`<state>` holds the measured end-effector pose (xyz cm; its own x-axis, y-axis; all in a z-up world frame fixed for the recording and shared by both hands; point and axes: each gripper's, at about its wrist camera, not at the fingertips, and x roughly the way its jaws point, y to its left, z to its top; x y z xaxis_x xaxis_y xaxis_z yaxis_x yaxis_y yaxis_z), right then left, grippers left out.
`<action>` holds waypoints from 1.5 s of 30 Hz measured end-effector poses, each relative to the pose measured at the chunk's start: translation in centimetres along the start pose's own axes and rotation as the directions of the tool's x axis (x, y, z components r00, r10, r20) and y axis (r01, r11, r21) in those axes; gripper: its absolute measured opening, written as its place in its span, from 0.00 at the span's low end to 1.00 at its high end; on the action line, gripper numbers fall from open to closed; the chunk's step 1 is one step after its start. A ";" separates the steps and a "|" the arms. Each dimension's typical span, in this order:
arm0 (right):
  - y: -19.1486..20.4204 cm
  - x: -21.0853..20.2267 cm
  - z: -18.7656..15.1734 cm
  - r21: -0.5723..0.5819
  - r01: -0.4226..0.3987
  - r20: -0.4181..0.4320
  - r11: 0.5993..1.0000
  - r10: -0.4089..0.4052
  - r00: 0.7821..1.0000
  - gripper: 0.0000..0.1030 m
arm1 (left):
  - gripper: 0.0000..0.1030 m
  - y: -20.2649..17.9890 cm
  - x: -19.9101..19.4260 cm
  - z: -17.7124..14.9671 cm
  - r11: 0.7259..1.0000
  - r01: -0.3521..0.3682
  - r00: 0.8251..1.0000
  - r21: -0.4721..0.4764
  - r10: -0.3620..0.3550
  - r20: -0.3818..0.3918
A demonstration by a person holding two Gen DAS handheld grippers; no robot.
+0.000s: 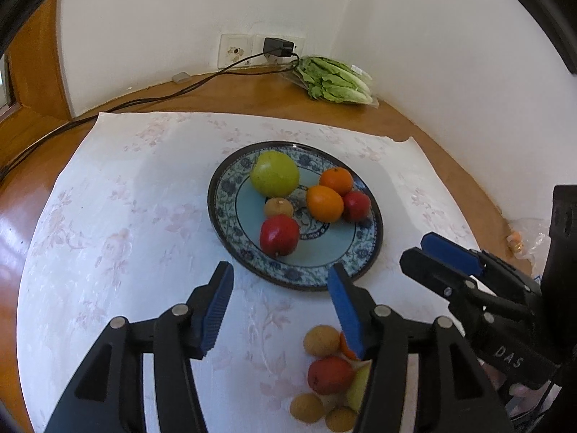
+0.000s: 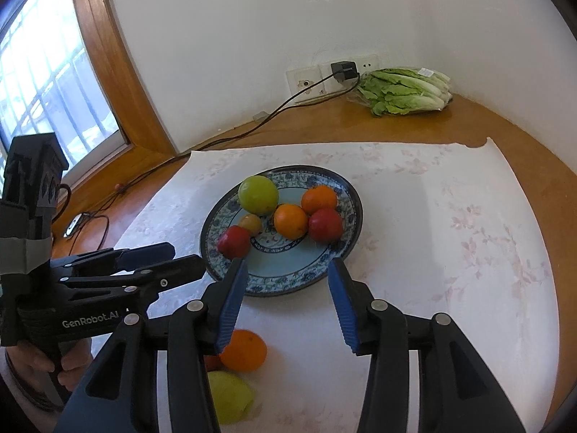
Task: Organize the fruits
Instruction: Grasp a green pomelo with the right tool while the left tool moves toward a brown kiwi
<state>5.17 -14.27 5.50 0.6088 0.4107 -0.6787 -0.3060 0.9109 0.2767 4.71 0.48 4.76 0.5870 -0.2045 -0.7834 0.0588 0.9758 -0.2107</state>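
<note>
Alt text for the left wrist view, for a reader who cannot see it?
A patterned plate holds six fruits on a white floral cloth; the open, empty left hand-held gripper frames its near rim, with loose fruits below.

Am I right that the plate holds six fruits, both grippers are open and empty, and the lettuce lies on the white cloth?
Not quite: the lettuce lies on the bare wooden table by the wall, beyond the cloth; the right wrist view shows it clearly. The rest stands: the plate holds six fruits, and the left gripper and right gripper are open and empty.
</note>
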 end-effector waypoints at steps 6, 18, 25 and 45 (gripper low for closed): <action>0.2 -0.6 -0.7 0.004 -0.011 -0.009 1.000 0.011 1.000 0.46 | 0.56 -0.2 -0.7 -1.1 1.000 0.013 1.000 -0.012 -0.013 -0.016; 0.7 -2.3 -3.0 0.022 -0.039 -0.046 0.999 0.040 0.998 0.46 | 0.56 -0.2 -2.0 -3.3 1.000 0.007 0.999 -0.015 -0.008 -0.037; 1.3 -3.1 -4.0 0.016 -0.034 -0.071 0.999 0.035 0.997 0.47 | 0.56 0.6 -2.9 -4.6 0.999 -0.003 0.999 -0.034 0.001 -0.034; 4.1 -1.7 -6.8 -0.032 -0.068 -0.162 0.997 0.062 0.985 0.58 | 0.56 2.2 -3.4 -6.7 0.998 0.002 0.999 -0.070 -0.005 -0.041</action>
<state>-2.09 -11.47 3.12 0.4619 0.4549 -0.7614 -0.3700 0.8790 0.3007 -2.56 2.85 3.04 0.5531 -0.2124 -0.8056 0.0033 0.9675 -0.2528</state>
